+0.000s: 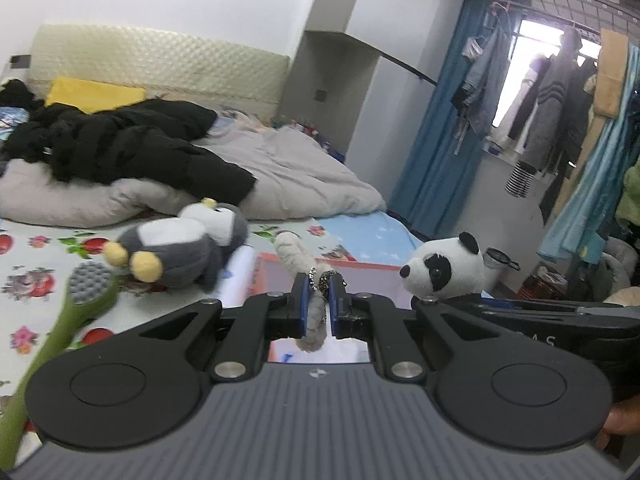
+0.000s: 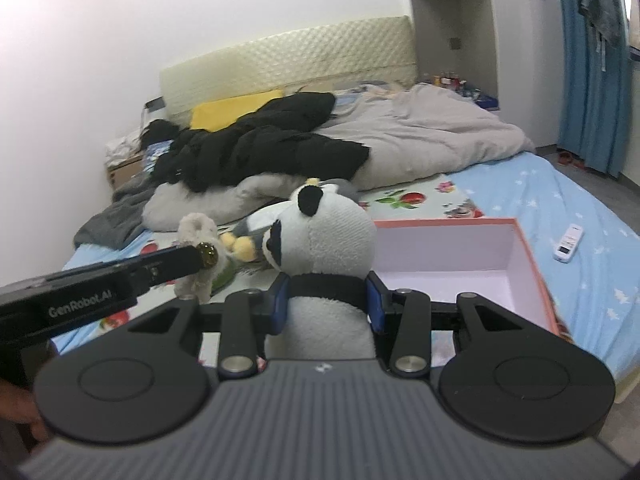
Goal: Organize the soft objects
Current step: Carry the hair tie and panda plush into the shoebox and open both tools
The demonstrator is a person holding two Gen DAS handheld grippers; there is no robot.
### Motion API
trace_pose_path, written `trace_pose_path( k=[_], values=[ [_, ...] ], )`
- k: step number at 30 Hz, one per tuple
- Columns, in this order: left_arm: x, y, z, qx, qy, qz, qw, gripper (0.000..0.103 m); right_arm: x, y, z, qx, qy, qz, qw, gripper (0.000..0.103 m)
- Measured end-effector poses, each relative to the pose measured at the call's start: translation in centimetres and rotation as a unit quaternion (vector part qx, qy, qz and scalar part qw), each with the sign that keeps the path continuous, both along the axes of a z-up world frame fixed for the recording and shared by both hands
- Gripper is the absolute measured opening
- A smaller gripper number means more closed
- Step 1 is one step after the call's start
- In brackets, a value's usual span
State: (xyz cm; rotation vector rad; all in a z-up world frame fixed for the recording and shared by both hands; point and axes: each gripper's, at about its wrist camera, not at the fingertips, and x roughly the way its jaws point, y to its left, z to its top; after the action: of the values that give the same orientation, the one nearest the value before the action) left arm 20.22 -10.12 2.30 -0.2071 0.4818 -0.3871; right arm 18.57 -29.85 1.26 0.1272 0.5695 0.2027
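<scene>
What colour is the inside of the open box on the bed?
Pale lilac-white, with a salmon-pink outside; the box shows best in the right wrist view.

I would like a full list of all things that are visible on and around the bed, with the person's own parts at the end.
panda plush: 1, white-black, in right gripper
fluffy loop: 1, beige, in left gripper
penguin plush: 1, grey-white, on bed
box: 1, pink, open, on bed
brush: 1, green handle, on bed
remote: 1, white, on blue sheet
coat: 1, black, on duvet
duvet: 1, grey
pillow: 1, yellow, by headboard
curtain: blue
left gripper: shut on loop
right gripper: shut on panda
</scene>
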Motion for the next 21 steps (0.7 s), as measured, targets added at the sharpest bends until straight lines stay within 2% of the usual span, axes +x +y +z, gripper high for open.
trace_pose_path(
  k=[10,21],
  values=[
    [6.9,-6.0,-4.0,0.012,0.063,-0.047,0.9968,0.012,4.4,-5.6,-4.4,0.001,0.061,-0.063,0.996,0.043],
    [12.4,-10.3,-10.1,0.051,0.146,-0.069,0.9856,0.013,7.8,-8.8,-10.2,0.019,0.125,-0.081,0.989,0.043]
  ],
)
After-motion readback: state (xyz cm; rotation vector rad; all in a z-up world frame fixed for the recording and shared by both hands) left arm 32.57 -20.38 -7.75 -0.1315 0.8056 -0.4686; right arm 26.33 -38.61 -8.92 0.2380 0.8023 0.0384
